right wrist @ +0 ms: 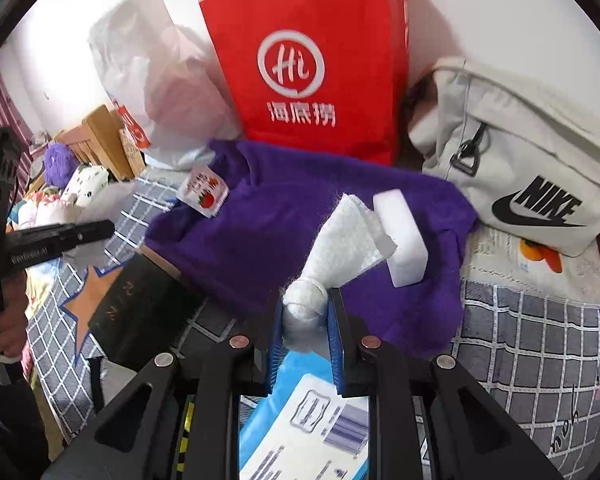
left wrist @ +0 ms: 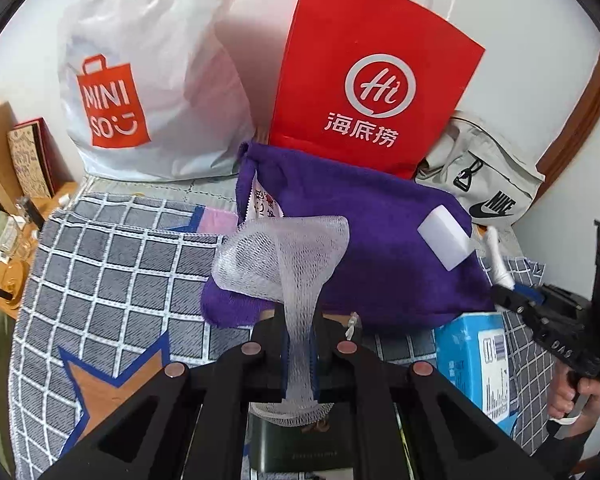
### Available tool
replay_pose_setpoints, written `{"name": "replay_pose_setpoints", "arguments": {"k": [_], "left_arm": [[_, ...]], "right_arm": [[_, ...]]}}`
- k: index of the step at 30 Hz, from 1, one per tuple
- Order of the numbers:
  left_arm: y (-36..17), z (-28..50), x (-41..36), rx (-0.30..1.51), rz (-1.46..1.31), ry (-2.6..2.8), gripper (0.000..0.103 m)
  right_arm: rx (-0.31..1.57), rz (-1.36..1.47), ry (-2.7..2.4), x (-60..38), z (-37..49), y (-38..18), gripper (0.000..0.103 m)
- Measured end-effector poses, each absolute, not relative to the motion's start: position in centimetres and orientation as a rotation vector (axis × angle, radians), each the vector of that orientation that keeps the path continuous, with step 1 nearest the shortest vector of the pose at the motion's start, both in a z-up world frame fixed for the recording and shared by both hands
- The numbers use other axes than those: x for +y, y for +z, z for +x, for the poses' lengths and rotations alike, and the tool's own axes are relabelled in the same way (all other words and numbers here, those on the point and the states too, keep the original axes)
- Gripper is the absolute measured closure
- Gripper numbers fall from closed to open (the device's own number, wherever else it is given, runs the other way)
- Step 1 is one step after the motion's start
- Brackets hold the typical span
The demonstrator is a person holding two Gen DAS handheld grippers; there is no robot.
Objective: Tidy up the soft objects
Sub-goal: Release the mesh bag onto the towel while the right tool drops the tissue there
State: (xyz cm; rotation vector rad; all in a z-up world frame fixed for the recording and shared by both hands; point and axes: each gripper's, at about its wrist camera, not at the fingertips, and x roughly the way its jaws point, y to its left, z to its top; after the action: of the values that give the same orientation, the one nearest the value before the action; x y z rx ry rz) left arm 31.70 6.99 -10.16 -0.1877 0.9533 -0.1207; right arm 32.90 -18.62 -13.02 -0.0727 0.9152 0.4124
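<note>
We hold a white mesh net (left wrist: 288, 264) pinched in our left gripper (left wrist: 299, 354), its loose end fanning over the purple towel (left wrist: 384, 248). Our right gripper (right wrist: 305, 338) is clamped on a bunched white cloth (right wrist: 342, 246), whose free end touches the white sponge block (right wrist: 402, 236) lying on that towel. We judge this the carrying step: both soft items are in hand and need a destination, probably the towel or one of the bags behind it. Next we must lower each piece and let go without dragging the sponge. Behind stand a red paper bag (left wrist: 364, 76), a white plastic bag (left wrist: 148, 80) and a beige canvas bag (right wrist: 512, 160). Everything rests on a checked bedcover (left wrist: 112, 264) against a white wall.
</note>
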Motion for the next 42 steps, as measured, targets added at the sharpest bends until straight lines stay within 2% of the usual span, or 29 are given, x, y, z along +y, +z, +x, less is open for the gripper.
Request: {"name": "replay_pose_setpoints", "arguments": {"k": [13, 35, 37, 39, 40, 41, 42], "left_arm": [[-12.1, 36.7, 5.5, 1.017, -0.179, -0.144, 0.095], [-16.5, 43.5, 3.2, 1.148, -0.109, -0.178, 0.095], [-16.8, 43.8, 3.0, 1.160, -0.103, -0.184, 0.091], [-16.9, 43.9, 2.7, 1.156, -0.106, -0.192, 0.077], [-16.9, 43.9, 2.6, 1.146, -0.110, -0.194, 0.073], [-16.9, 44.0, 2.6, 1.144, -0.108, -0.191, 0.063], [-17.0, 44.0, 2.5, 1.145, -0.102, -0.189, 0.051]], "right_arm": [[1.056, -0.105, 0.447, -18.2, 37.8, -17.6, 0.082], [1.158, -0.083, 0.409, -19.1, 40.4, -20.7, 0.081], [1.154, -0.088, 0.407, -19.0, 40.5, -20.9, 0.079], [1.159, -0.097, 0.402, -18.8, 40.3, -21.0, 0.068], [1.157, -0.103, 0.395, -18.7, 40.3, -21.0, 0.063], [1.154, -0.108, 0.392, -18.6, 40.3, -21.0, 0.054], [1.146, -0.117, 0.386, -18.5, 40.2, -20.9, 0.049]]}}
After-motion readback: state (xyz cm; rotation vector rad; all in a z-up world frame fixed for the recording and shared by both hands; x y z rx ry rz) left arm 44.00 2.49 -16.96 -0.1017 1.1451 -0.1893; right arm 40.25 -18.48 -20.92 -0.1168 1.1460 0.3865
